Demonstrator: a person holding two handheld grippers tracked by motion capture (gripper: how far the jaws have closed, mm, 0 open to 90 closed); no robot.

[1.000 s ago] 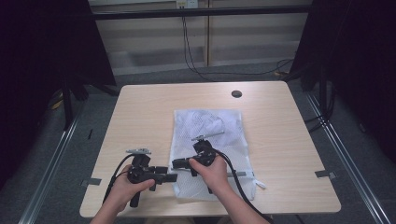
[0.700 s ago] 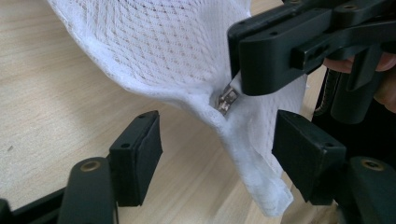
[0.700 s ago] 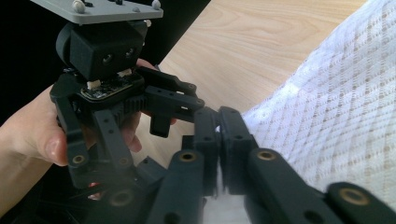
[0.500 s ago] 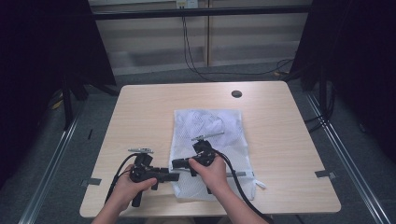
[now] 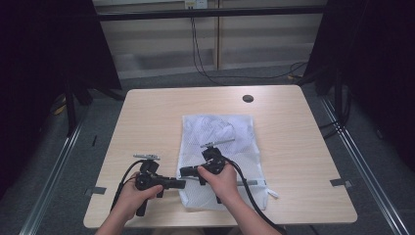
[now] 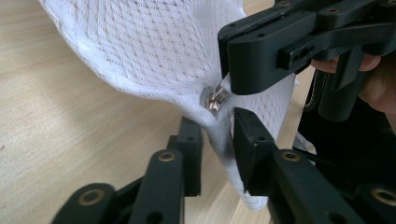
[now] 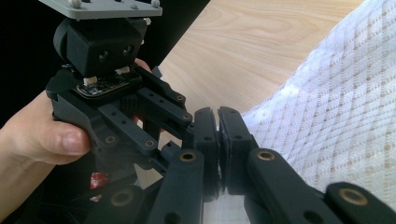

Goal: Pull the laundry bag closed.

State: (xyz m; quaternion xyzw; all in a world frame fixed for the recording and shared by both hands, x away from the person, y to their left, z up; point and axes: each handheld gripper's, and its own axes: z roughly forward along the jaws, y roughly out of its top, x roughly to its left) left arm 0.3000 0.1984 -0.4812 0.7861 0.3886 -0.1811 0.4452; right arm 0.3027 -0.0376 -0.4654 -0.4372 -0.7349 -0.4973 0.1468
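Bare table [image 5: 147,122] L of mesh bag [image 5: 220,132]

Even light, dark surrounds, blurred foregrounds

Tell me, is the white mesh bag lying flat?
Mostly flat on the wooden table; the white mesh bag has its near-left corner lifted where both grippers meet.

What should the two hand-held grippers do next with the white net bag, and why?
Probably pull the zipper tab sideways with the right hand-held gripper. It is pinched on that tab, while the left hand-held gripper, whose jaws have just been closing, brackets the mesh bag corner below it, seemingly to anchor the bag on the table.
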